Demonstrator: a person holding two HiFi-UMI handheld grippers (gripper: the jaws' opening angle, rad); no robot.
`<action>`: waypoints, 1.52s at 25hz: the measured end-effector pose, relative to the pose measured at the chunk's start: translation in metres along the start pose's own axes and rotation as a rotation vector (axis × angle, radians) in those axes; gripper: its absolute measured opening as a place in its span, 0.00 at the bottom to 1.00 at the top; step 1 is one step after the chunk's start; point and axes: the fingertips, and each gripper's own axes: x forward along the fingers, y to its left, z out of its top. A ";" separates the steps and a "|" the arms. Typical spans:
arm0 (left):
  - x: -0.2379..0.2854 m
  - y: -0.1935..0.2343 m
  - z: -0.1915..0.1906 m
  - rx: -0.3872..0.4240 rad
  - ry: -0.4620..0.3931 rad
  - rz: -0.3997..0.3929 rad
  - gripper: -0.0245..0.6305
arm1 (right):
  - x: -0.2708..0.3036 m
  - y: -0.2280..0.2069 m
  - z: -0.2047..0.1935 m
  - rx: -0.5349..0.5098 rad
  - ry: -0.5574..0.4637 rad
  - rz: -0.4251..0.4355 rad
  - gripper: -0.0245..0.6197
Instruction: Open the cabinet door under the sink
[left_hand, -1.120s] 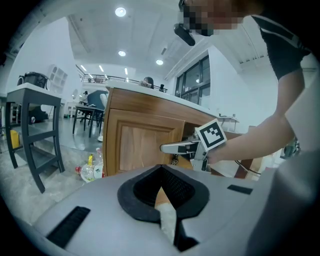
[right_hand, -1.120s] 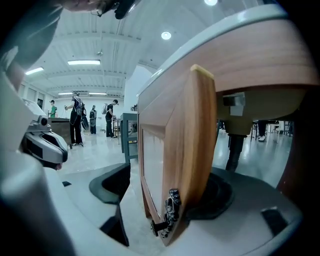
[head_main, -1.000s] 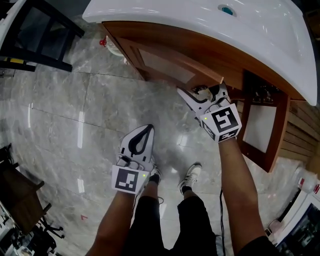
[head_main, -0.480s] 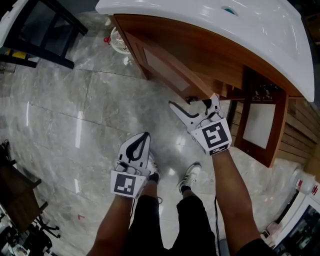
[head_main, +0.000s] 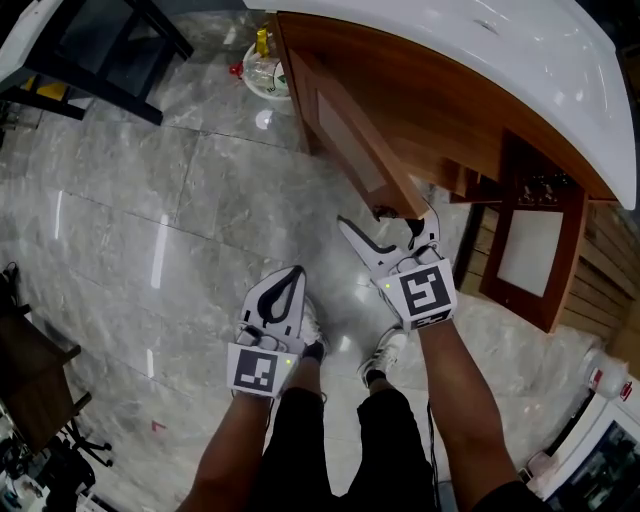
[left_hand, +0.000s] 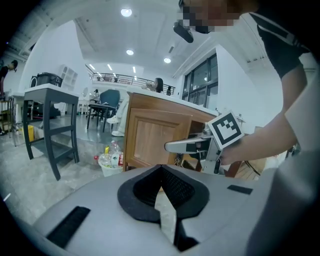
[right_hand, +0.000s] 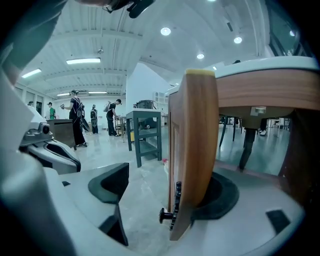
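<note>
The brown wooden cabinet door (head_main: 360, 150) under the white sink (head_main: 480, 50) stands swung out from the cabinet. My right gripper (head_main: 388, 222) is open, its jaws astride the door's free edge (right_hand: 192, 150). The right jaw sits behind the door; the left jaw stands apart in front of it. The door's small dark knob (right_hand: 165, 216) is low between the jaws. My left gripper (head_main: 293, 272) is shut with nothing in it, held low over the floor, left of the right gripper and away from the cabinet.
A second cabinet door (head_main: 525, 250) at the right also stands open. A waste bin (head_main: 265, 75) with bottles sits on the floor by the cabinet's far corner. A dark metal table (head_main: 90, 50) stands far left. The person's shoes (head_main: 385, 350) are below the grippers.
The right gripper has drawn back toward the person with the door's edge between its jaws, and the door has swung farther out. The left gripper has stayed shut and almost still.
</note>
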 end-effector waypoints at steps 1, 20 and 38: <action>-0.003 0.003 0.000 -0.002 -0.002 0.005 0.07 | 0.000 0.005 0.001 0.009 0.000 -0.003 0.62; -0.053 0.076 0.002 -0.021 -0.028 0.148 0.07 | 0.052 0.126 0.034 -0.044 -0.099 0.152 0.62; -0.071 0.021 0.095 0.003 -0.095 0.120 0.07 | -0.076 0.116 0.104 -0.112 -0.063 0.084 0.54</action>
